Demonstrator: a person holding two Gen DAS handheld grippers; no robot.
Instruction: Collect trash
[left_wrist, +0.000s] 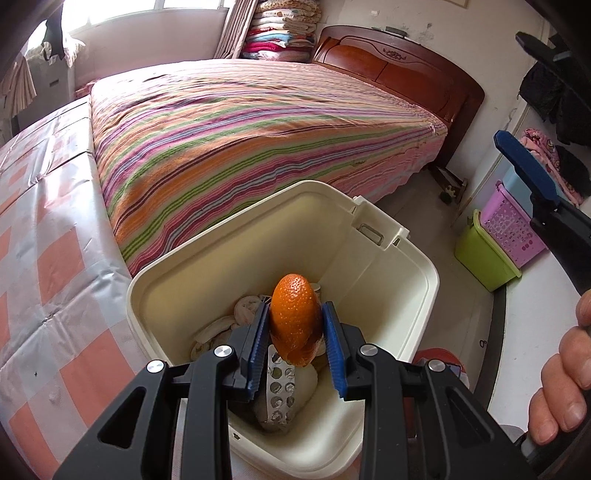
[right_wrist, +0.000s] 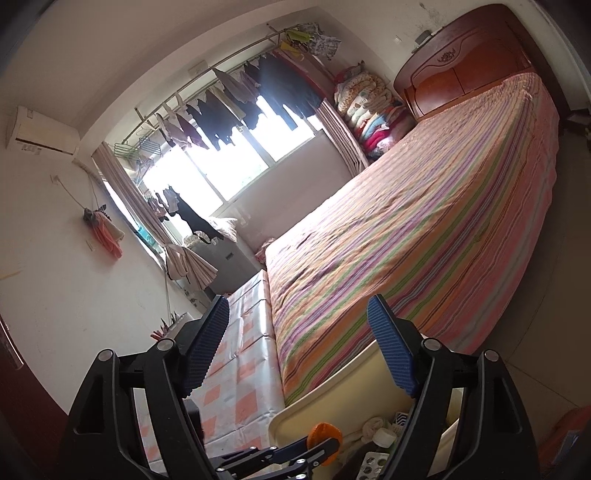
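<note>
We hold the peel (left_wrist: 293, 321) pinched upright in the left gripper (left_wrist: 295, 325), directly over the open bin (left_wrist: 406, 325), so dropping it in looks like the step in hand. The blue pads (left_wrist: 258, 347) are closed on the peel's lower half, and its tip stands clear above them toward 12 o'clock. Below it, the bin already holds a blister pack (left_wrist: 279, 391) and some crumpled tissue (left_wrist: 221, 332).

The right gripper (right_wrist: 299, 350) is spread wide with nothing between its pads; in the left view it hangs at 3 o'clock, well clear of the bin.

What worries us most is stickiness. The pads are ribbed, and a moist rind could cling to one of them when we let go. It might then ride back out with us and land on the floor. A clean, full opening should shake it free.

The peel sits near the middle of the opening, so missing the rim seems unlikely. Still, the bed (left_wrist: 258, 140) begins just past the rim at 11 o'clock, and a forward swing during release could flick the peel onto the striped cover. Dipping lower could also knock our fingers against the bin wall.
</note>
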